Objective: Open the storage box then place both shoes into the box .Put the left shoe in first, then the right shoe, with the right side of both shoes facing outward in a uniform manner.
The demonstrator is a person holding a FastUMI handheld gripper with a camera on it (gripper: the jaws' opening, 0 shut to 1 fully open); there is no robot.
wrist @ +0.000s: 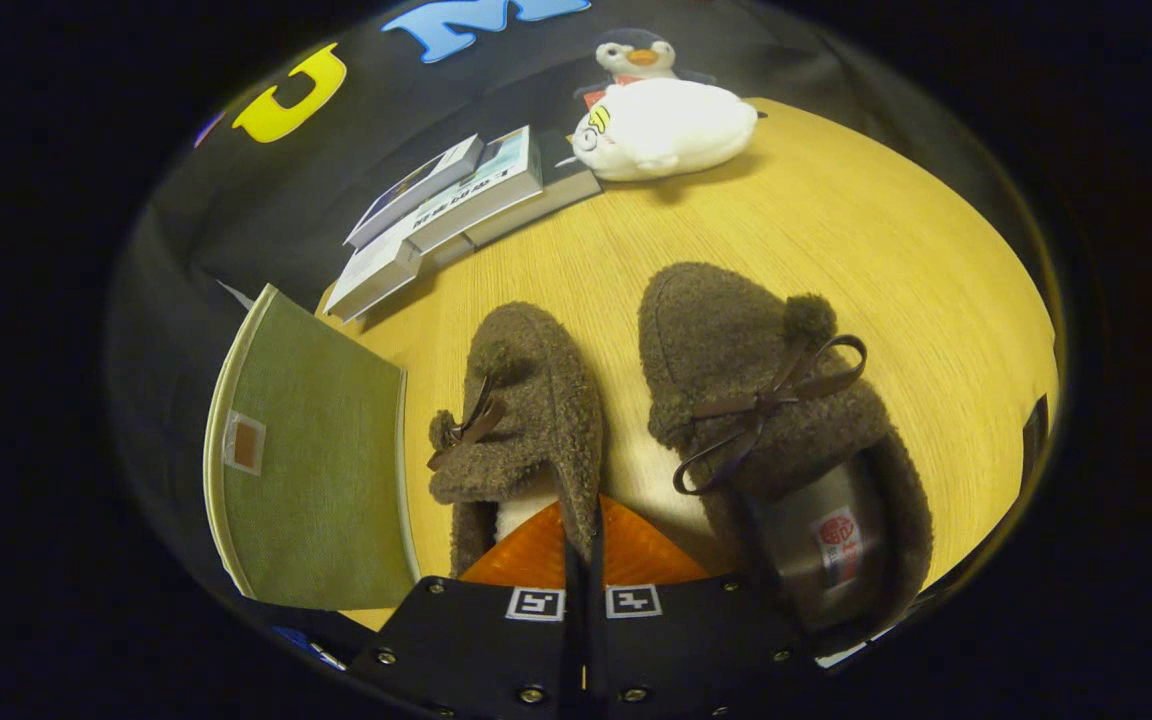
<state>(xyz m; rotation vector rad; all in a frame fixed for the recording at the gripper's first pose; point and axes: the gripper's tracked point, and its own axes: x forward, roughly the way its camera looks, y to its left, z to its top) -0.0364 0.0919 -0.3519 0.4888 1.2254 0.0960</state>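
So the tongs are clamped on the inner collar wall of the fuzzy brown left slipper; its twin waits beside it on the counter. Green fabric box sits at the counter's left edge, nothing visibly packed yet.

The 1 view rides on the gripper and looks forward along its 2 fingers, angled steeply down onto the wooden table. It sits very close to the left shoe, whose side wall runs up between the fingers, with the right shoe just beside. The green storage box lies near on the left. Farther off, the fisheye takes in books and plush toys at the table's far edge.
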